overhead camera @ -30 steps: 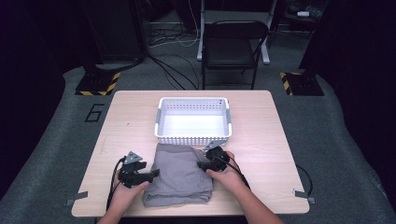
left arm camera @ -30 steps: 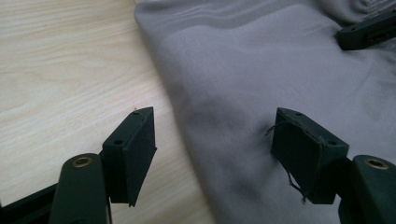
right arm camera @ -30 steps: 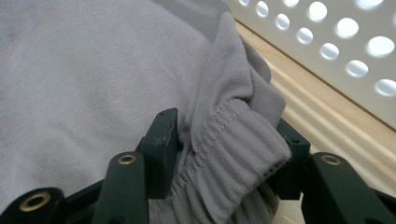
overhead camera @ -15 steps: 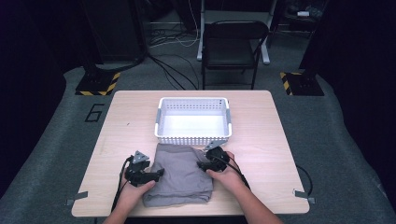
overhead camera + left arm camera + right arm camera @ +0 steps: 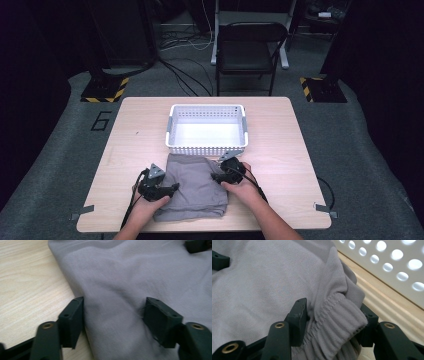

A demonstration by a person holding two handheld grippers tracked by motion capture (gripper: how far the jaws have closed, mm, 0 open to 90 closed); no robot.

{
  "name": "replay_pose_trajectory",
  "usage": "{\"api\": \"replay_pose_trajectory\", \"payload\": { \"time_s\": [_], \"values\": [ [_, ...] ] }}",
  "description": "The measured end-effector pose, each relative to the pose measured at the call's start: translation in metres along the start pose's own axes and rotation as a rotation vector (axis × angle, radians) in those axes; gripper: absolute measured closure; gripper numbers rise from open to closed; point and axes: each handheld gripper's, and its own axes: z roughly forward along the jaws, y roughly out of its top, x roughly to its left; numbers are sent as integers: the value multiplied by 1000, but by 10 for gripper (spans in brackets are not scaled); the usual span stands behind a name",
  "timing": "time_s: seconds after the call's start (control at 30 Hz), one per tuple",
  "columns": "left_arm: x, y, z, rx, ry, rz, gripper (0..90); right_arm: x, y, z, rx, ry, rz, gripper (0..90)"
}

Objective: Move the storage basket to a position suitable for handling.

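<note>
Grey garment (image 5: pixel 195 187) flat, right claw (image 5: pixel 332 317) clamping waistband, left claw (image 5: pixel 115 315) closing astride edge, unclenched

my matt black plastic pads (image 5: pixel 72 320) sit on soft grey knit cloth (image 5: pixel 195 187) with a ribbed waistband (image 5: pixel 337 315); beneath is pale, smooth wood-grain table (image 5: pixel 280 125), and beyond it a perforated white plastic basket (image 5: pixel 207 147).
</note>
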Motion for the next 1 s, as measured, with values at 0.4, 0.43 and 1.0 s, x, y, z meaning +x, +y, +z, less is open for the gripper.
{"api": "replay_pose_trajectory", "payload": {
  "time_s": [0.4, 0.43, 1.0],
  "values": [
    [-1, -3, -2, -29, -26, -74, 665, 2, 1, -1, 15, -5, -9, 576],
    [-3, -3, -2, -28, -25, -83, 681, 3, 2, -1, 14, 1, -1, 600],
    [-7, 0, -8, 5, -43, -62, 759, 6, 1, -4, 13, 28, 75, 760]
  ]
}}
